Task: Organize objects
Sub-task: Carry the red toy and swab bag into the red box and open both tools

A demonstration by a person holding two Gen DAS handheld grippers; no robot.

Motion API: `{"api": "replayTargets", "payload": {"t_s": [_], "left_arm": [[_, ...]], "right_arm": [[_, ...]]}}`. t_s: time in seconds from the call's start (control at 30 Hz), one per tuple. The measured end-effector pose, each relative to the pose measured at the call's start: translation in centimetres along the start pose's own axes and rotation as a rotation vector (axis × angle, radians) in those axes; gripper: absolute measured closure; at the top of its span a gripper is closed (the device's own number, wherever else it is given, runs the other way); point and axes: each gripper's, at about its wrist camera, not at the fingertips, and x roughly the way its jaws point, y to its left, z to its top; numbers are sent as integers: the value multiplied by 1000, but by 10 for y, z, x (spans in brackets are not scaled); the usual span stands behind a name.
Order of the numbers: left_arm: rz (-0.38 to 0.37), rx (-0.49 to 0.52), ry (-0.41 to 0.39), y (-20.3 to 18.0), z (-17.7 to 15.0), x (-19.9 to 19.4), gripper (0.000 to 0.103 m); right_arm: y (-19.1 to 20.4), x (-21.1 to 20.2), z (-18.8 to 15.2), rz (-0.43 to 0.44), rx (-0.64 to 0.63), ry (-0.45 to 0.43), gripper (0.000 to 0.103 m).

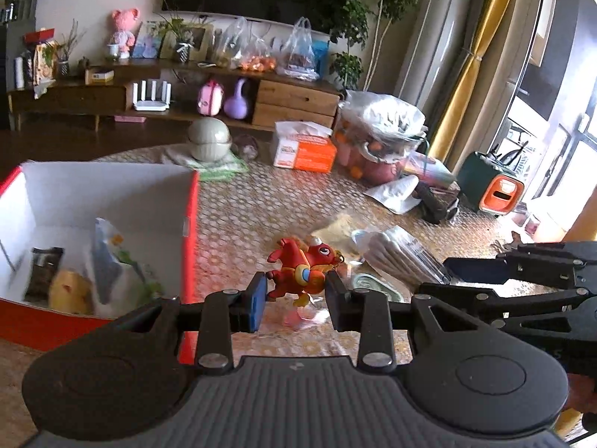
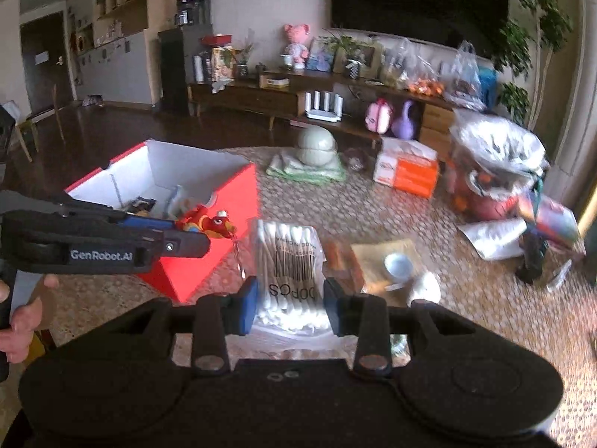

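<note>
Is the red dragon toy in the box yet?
Not yet. The left gripper holds the dragon toy outside the red box.

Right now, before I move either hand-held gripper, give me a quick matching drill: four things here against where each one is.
Things:
1. red dragon toy
2. cotton swab pack
3. red box
4. orange tissue box

Places:
A. far side of the table
B. between the right hand-held gripper fingers
C. between the left hand-held gripper fingers
D. left part of the table, open-topped

Pairs: 1-C, 2-B, 3-D, 4-A
</note>
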Motion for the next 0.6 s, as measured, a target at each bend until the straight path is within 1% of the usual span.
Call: {"api": "replayTargets", "payload": {"t_s": [0.27, 0.43, 0.6], "left_arm": [[48, 2, -42, 38, 8, -28, 71], [86, -2, -64, 66, 14, -39, 71], [126, 16, -70, 92, 21, -46, 71]], "right_arm": [[50, 15, 29, 25, -98, -15, 66], [72, 28, 43, 37, -129, -16, 66], [92, 45, 55, 47, -164, -1, 66]]}}
